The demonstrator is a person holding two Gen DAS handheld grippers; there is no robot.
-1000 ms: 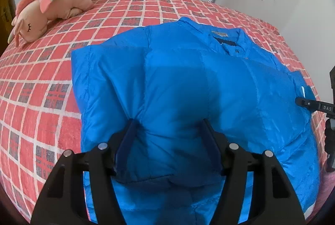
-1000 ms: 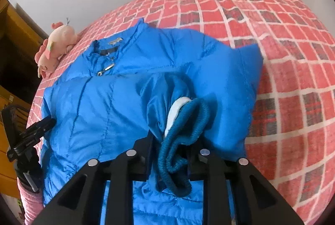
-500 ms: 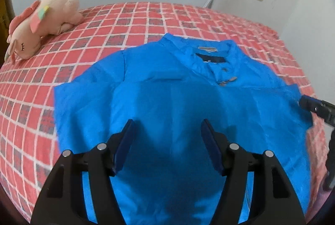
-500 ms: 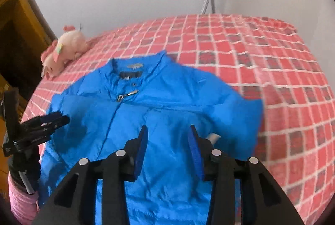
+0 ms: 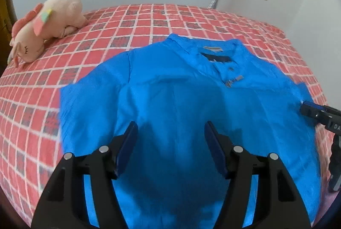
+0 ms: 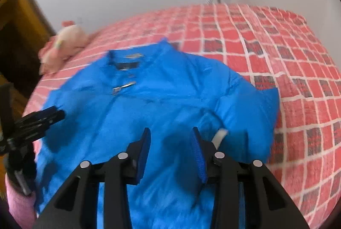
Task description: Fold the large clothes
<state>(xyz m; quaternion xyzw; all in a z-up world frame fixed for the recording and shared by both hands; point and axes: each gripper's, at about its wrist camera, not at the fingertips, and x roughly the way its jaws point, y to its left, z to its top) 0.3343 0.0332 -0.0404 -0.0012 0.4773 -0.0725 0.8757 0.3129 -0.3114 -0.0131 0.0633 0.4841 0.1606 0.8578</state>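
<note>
Left wrist view: I look from the near edge of the bed (image 5: 149, 22), over the left gripper (image 5: 169, 133), toward the far wall.
Right wrist view: same facing, over the right gripper (image 6: 170, 139), angled slightly left.
Nearness: both close above the blue jacket (image 5: 181, 88).
Shared: jacket (image 6: 149, 101), plush toy (image 5: 46, 22).

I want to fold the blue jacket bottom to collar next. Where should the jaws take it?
Probably the hem of the blue jacket, nearest both open grippers, approached from the bottom edge. It lies flat, collar at the far end, so lifted hem corners can carry over toward it.
</note>
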